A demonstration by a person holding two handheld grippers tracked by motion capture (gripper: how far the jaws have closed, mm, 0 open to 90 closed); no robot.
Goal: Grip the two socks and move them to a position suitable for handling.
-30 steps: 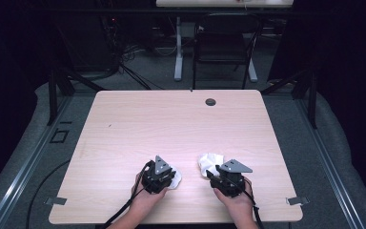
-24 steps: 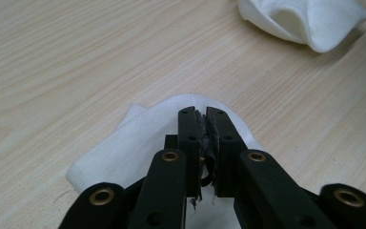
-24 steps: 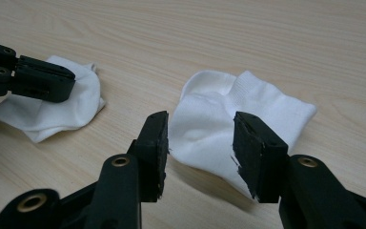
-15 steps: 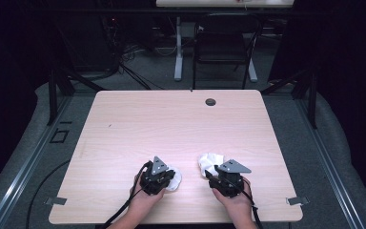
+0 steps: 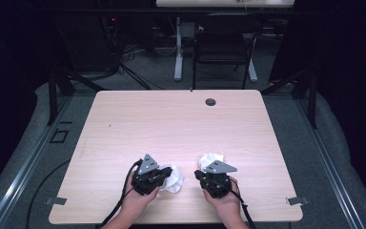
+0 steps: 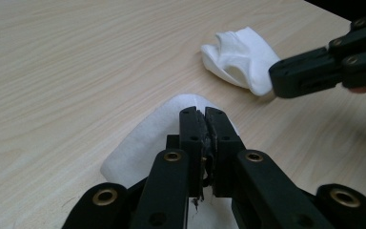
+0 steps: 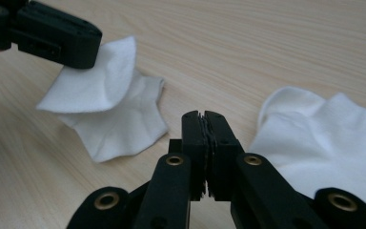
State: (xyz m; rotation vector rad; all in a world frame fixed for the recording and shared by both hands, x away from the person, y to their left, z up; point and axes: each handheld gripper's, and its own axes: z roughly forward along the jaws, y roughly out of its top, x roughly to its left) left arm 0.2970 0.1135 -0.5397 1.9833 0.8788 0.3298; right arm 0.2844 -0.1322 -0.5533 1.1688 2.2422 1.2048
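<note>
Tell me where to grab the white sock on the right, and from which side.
Pinch the raised fold at the near end of the right-hand sock, coming in low from the person's side. It lies crumpled on the table, so that fold stands off the wood and probably gives the jaws an edge to close on; the flatter parts less so.

The left tool point(image 6: 204, 125) hides part of the white cloth point(image 6: 143, 143) beneath it.
</note>
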